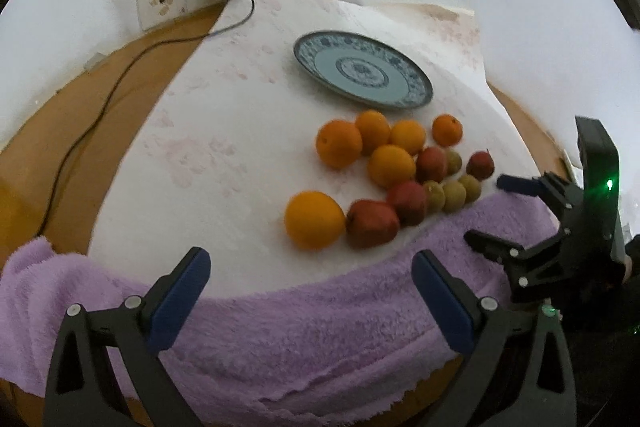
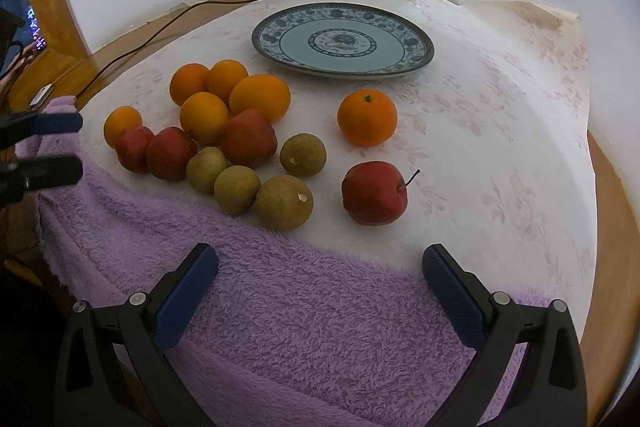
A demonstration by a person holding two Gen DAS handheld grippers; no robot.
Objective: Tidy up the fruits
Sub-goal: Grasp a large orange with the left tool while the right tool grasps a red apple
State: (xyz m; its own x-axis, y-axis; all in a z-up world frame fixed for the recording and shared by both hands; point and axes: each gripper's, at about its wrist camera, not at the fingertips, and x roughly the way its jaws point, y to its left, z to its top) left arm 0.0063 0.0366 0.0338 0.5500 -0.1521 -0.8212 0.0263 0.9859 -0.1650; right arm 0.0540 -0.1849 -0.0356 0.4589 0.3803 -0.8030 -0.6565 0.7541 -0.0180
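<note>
From the right wrist we see what the left wrist blurs: the lone red apple [image 2: 374, 193] lies apart from the cluster, its stem pointing right and slightly away from us, and the single orange mandarin [image 2: 367, 117] beside it shows its stem end upward. The round blue-patterned ceramic plate [image 2: 416, 63] sits bare behind the fruit on the white floral cloth [image 2: 500, 131]. The brown pears [image 2: 284, 202] touch the purple towel [image 2: 300, 307]. Our right gripper [image 2: 320, 301] and left gripper [image 1: 312, 297] both hover spread wide, holding nothing. Only the left view shows the right gripper from the side.
</note>
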